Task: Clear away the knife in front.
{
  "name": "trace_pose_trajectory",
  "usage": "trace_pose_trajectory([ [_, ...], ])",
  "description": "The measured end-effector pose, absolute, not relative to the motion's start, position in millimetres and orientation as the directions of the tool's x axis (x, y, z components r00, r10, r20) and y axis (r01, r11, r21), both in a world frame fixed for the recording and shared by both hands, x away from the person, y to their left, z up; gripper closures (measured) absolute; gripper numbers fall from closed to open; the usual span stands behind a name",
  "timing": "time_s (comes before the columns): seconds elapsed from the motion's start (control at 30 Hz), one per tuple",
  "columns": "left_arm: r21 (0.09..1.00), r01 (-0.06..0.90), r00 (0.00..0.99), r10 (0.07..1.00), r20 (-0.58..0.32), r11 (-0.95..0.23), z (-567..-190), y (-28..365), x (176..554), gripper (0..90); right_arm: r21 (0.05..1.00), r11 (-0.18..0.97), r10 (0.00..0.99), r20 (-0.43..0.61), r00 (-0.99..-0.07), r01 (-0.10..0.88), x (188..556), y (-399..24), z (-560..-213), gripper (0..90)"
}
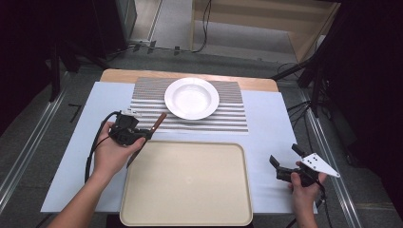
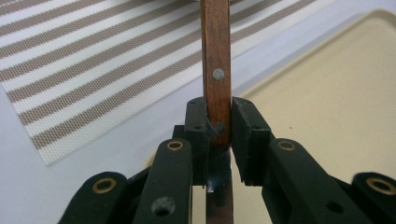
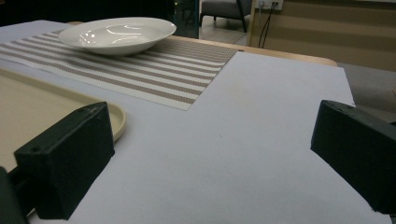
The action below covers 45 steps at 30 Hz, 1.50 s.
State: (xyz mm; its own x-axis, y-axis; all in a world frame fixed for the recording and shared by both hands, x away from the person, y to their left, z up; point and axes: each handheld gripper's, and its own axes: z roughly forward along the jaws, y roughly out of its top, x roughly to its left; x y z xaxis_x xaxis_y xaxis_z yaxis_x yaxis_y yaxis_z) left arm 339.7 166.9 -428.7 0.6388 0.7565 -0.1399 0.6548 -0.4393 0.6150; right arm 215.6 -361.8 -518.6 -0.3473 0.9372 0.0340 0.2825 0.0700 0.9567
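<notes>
Here, view by view:

High view: the left gripper [image 1: 142, 135] pinches a wooden-handled utensil [image 1: 158, 122] just beyond the upper left corner of the beige tray [image 1: 186, 216]; the brown handle slants up onto the striped placemat [image 1: 228, 116], short of the white plate [image 1: 191, 98].
Right side, high view: the right gripper [image 1: 286, 157] is held over the pale tablecloth [image 1: 266, 142], right of the tray, jaws spread with nothing between them.
Left gripper view: both black jaws press on the utensil's handle [image 2: 216, 74], which rises upright between them, a metal rivet showing; placemat [image 2: 93, 70] to the left, tray [image 2: 327, 107] to the right. What kind of utensil it is cannot be told.
Right gripper view: jaws stand wide apart above bare tablecloth [image 3: 243, 140]; the tray's corner [image 3: 114, 122] lies at left, the plate [image 3: 116, 33] on the placemat [image 3: 177, 70] farther off.
</notes>
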Motion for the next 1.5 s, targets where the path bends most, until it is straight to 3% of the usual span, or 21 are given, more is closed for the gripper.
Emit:
trace_pose_trajectory([
  [0.8, 0.602, 0.668, 0.657, 0.726, -0.202, -0.437, -458.8, 166.8, 275.8, 76.7, 0.956, 0.071, 0.938, 0.033, -0.345, 0.285, 215.5, -360.9, -518.5, 0.0],
  [1.5, 0.566, 0.709, 0.63, 0.739, -0.239, -0.421, -481.8, 171.4, 264.4, 76.6, 0.956, 0.074, 0.937, 0.031, -0.348, 0.284, 215.4, -360.9, -518.5, 0.0],
])
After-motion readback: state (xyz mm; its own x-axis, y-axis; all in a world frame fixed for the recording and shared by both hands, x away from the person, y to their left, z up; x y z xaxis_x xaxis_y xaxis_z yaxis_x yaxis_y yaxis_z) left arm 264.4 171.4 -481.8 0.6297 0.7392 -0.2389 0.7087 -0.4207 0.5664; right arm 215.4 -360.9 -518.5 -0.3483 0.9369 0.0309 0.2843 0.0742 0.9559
